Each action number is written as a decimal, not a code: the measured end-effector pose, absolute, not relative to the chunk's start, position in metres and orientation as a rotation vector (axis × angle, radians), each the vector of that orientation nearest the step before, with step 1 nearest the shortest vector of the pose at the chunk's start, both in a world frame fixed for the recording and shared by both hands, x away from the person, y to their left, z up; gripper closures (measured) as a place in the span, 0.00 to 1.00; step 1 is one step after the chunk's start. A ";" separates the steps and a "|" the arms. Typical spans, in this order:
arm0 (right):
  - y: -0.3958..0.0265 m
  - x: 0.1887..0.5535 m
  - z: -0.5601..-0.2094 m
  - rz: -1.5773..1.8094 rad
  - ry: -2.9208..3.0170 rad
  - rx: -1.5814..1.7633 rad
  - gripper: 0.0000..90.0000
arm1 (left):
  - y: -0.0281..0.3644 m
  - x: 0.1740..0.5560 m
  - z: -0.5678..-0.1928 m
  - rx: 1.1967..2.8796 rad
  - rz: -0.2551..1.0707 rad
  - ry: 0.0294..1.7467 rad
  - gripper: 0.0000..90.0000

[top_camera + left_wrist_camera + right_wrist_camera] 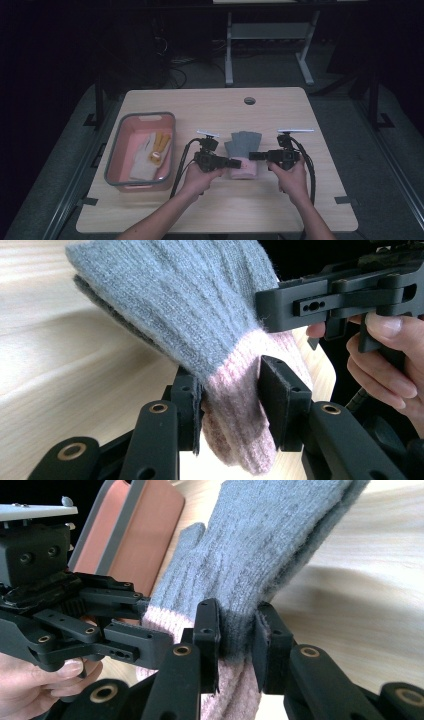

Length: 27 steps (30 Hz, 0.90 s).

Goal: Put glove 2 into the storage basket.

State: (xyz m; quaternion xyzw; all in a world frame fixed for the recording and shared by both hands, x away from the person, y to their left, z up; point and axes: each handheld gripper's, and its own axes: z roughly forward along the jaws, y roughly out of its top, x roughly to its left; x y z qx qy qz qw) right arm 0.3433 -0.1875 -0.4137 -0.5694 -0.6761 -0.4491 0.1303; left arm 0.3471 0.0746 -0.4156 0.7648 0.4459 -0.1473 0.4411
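A grey knitted glove with a pink cuff (242, 150) hangs between both grippers above the middle of the wooden table (280, 107). My left gripper (235, 162) is shut on the pink cuff (235, 390) from the left. From the right, my right gripper (255, 156) is shut on the glove (260, 545) where grey meets pink. The grey fingers (170, 295) point away from me, and the glove looks lifted a little off the tabletop. In each gripper view the other gripper shows close by, held in a hand.
A pink tub with a grey rim (125, 119) stands at the left of the table, holding a pale glove (142, 155) and a yellowish one (160, 145). A round cable hole (249, 100) is near the table's far edge. Desk legs stand beyond.
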 end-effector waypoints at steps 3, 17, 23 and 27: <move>-0.184 0.345 -0.412 -1.307 -1.964 -1.647 0.83 | 0.079 0.347 -0.413 1.897 -0.359 1.111 0.69; -0.160 0.355 -0.399 -1.310 -1.992 -1.592 0.83 | 0.102 0.348 -0.402 1.873 -0.334 1.122 0.69; -0.152 0.357 -0.396 -1.314 -2.000 -1.578 0.83 | 0.111 0.348 -0.397 1.869 -0.316 1.122 0.70; -0.148 0.359 -0.395 -1.318 -1.998 -1.566 0.83 | 0.115 0.348 -0.395 1.870 -0.308 1.124 0.70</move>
